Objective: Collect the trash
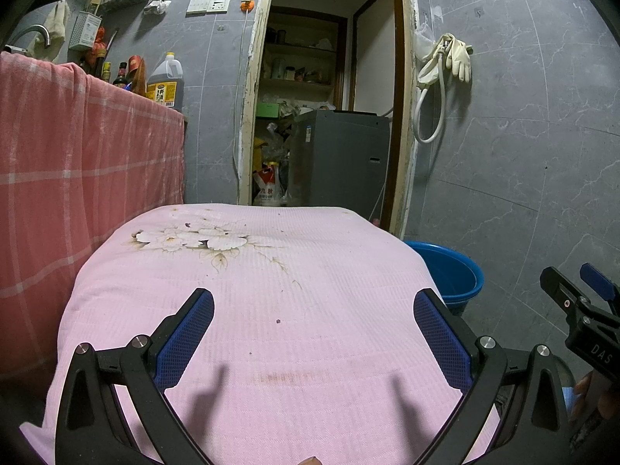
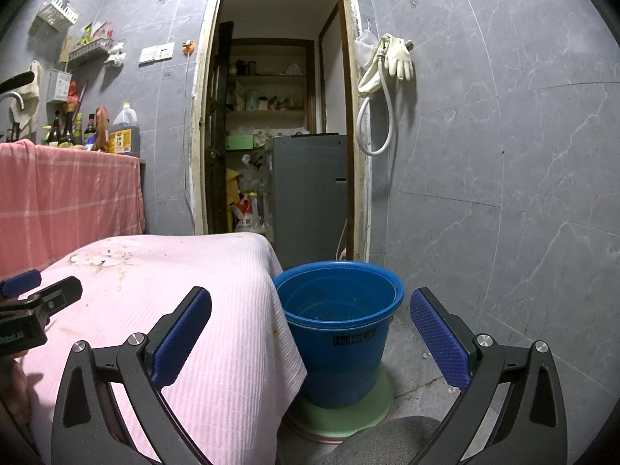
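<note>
My left gripper [image 1: 314,310] hangs open over a table draped in a pink floral cloth [image 1: 248,290], with nothing between its blue pads. Only small specks lie on the cloth [image 2: 162,290]. My right gripper [image 2: 310,310] is open too, held above the table's right edge and in front of a blue bucket [image 2: 337,325]. The bucket [image 1: 453,275] stands on a green base [image 2: 341,414] on the floor, right of the table, and looks hollow inside. Each gripper shows at the edge of the other's view: the right gripper [image 1: 581,302], the left gripper [image 2: 35,290].
A counter under a red checked cloth [image 1: 77,155] with bottles [image 1: 164,81] stands to the left. Straight ahead an open doorway [image 1: 329,89] shows shelves, bags and a grey appliance [image 1: 341,155]. Gloves and a hose [image 2: 383,77] hang on the grey tiled wall.
</note>
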